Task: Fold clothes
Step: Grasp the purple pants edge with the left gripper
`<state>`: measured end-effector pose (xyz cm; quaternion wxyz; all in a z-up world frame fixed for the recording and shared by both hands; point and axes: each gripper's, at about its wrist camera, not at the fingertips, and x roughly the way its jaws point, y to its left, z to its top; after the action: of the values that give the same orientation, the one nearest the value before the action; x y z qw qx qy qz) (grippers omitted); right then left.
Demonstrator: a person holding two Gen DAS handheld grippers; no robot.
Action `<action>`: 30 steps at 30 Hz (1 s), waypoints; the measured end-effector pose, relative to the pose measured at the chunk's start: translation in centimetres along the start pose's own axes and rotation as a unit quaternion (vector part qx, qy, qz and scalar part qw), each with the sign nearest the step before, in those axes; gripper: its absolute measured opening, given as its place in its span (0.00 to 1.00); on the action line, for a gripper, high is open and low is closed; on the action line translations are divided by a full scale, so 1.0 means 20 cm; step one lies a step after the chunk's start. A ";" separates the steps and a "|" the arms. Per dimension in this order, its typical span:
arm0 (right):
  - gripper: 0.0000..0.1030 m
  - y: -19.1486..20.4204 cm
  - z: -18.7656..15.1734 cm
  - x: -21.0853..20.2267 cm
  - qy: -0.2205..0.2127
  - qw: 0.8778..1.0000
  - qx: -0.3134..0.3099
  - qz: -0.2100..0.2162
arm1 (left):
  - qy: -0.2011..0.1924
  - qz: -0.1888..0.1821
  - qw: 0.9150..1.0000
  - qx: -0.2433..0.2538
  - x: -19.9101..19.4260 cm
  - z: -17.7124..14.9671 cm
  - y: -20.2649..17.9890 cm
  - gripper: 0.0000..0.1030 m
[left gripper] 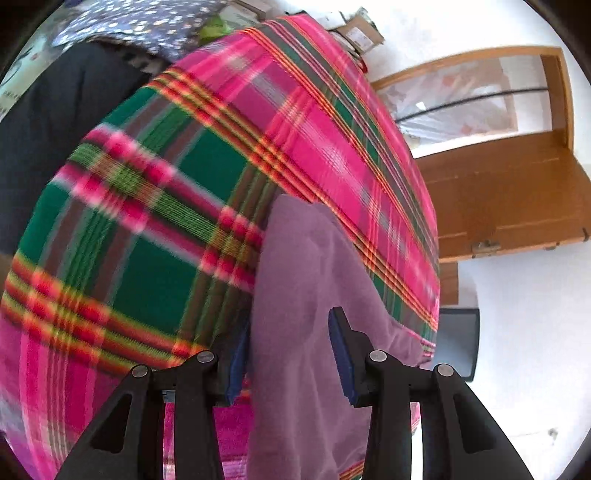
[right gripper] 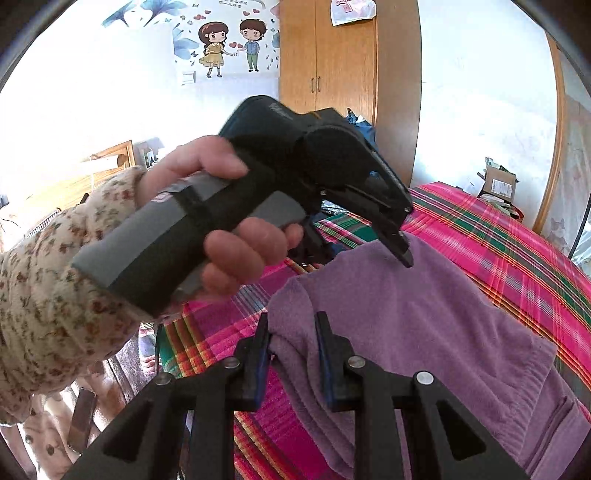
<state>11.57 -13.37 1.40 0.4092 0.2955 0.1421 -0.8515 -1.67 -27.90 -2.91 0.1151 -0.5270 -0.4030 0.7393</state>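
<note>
A purple fleecy garment (right gripper: 406, 332) lies spread on a bed under a pink and green plaid cover (right gripper: 498, 240). My right gripper (right gripper: 293, 343) is at the garment's near corner, and a thick bunch of the cloth fills the gap and touches both pads. In the right wrist view a hand (right gripper: 221, 229) in a floral sleeve holds my left gripper (right gripper: 404, 254), tips down on the garment's far edge. In the left wrist view the left gripper (left gripper: 288, 354) stands wide open, with the purple garment (left gripper: 306, 277) running between its fingers.
Dark clothing (left gripper: 48, 147) and a blue spotted fabric (left gripper: 140, 26) lie at the bed's far side. Cardboard boxes (right gripper: 498, 182) sit beyond the bed. A wooden door (left gripper: 498, 192) and a wooden wardrobe (right gripper: 332, 74) stand against white walls.
</note>
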 end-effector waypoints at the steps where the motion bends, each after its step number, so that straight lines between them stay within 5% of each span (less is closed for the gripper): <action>1: 0.22 0.01 0.00 -0.01 0.000 1.000 0.000 0.001 | 0.001 0.001 1.000 0.001 0.01 0.01 -0.01 0.41; 7: 0.22 -0.04 0.04 0.02 0.001 1.000 0.003 0.004 | 0.005 0.005 1.000 0.004 0.03 0.06 -0.02 0.36; 11: 0.22 -0.03 0.04 0.02 0.005 1.000 0.004 0.005 | -0.003 0.015 1.000 0.003 0.03 0.07 -0.01 0.12; 15: 0.22 -0.02 0.05 0.01 0.008 1.000 0.005 0.006 | -0.013 -0.010 1.000 -0.018 0.00 0.06 0.02 0.10; 30: 0.21 0.05 0.12 -0.07 -0.011 0.999 0.011 0.049 | -0.042 0.036 0.998 0.010 -0.12 0.06 -0.05 0.10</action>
<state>12.13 -14.23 4.08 0.4483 0.2974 0.1136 -0.8353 -1.89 -29.22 -0.37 0.0766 -0.5081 -0.3811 0.7685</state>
